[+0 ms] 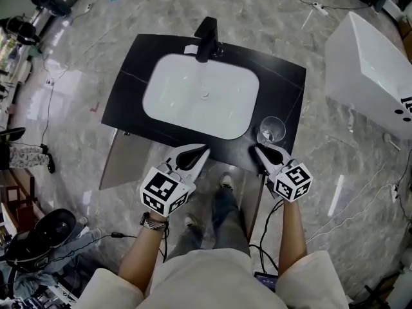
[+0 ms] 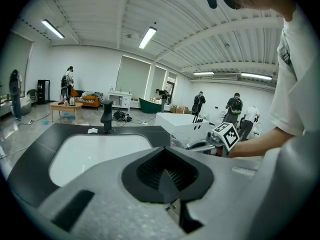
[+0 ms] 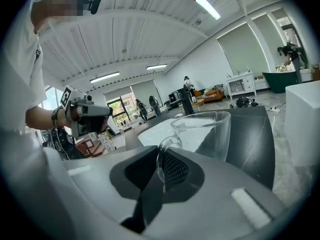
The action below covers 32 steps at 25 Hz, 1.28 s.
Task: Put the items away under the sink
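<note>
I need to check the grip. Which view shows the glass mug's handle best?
The right gripper view: the glass mug fills it, its handle between the right gripper's fingers. The head view shows it small, from above, with the handle not discernible. The left gripper view catches only a faint, distant glimpse.

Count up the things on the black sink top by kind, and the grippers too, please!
Glass mug: 1
Black faucet: 1
Small white scrap by the faucet: 1
Grippers: 2 (left gripper, right gripper)
Total: 5
</note>
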Each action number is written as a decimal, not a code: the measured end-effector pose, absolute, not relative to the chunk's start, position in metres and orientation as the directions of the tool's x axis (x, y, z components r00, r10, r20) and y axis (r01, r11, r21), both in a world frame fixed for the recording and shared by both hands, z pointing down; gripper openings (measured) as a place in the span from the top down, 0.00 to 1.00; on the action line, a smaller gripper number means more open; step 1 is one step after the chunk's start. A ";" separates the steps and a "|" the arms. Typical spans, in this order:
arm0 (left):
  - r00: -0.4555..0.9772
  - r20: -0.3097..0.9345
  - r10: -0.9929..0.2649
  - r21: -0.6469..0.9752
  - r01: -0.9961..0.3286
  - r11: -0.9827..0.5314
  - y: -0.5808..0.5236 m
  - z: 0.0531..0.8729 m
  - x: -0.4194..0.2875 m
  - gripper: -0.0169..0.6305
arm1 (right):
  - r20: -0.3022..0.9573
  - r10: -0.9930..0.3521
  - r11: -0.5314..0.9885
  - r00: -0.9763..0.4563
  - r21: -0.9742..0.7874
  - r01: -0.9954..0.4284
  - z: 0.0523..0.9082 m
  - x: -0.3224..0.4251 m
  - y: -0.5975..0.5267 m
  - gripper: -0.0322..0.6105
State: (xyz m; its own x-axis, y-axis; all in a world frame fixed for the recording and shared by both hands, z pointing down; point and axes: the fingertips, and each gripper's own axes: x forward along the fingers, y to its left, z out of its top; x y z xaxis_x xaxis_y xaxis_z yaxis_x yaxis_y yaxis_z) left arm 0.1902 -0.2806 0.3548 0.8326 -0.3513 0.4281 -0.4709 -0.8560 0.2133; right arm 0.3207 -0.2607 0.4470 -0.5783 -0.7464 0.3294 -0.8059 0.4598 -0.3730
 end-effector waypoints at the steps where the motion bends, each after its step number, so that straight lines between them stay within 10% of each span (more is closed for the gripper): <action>1: 0.833 0.424 -0.356 0.211 -0.473 -0.856 -0.277 0.353 0.185 0.97 | 0.326 -0.749 0.462 -0.576 -0.367 -0.808 0.443 0.317 -0.257 0.91; 32: 0.858 0.163 -0.487 -0.009 -0.492 -0.871 -0.076 0.210 -0.034 0.97 | 0.164 -0.799 0.574 -0.579 -0.081 -0.815 0.229 0.080 -0.046 0.91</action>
